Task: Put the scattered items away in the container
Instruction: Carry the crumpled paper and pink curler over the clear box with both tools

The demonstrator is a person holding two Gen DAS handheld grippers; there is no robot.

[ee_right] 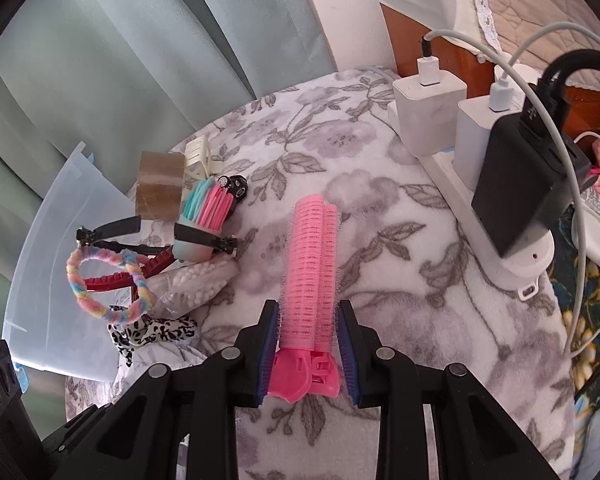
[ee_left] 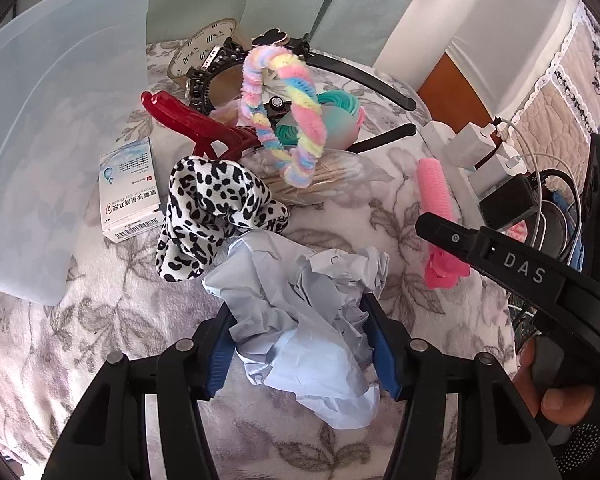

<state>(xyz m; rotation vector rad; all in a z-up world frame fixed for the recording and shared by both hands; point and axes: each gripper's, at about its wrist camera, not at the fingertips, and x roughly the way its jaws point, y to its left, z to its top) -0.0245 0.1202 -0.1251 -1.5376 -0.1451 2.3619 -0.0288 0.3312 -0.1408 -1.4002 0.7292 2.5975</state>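
While both hands are loaded: two items sit between jaws
Hair roller [ee_right: 308, 276]: long axis pointing away from right gripper [ee_right: 309, 350], pinched at its clip end
Crumpled paper [ee_left: 300, 320]: between left gripper [ee_left: 300, 344] pads, squeezed
Container [ee_left: 40, 140]: left of everything, nearer the left hand

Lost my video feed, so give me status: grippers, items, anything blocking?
Right gripper shut on pink hair roller. Left gripper astride crumpled paper, grip unclear. Container left of pile. Nothing blocking.

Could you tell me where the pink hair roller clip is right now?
The pink hair roller clip sits between the right gripper pads on the floral blanket, left of the power strip.
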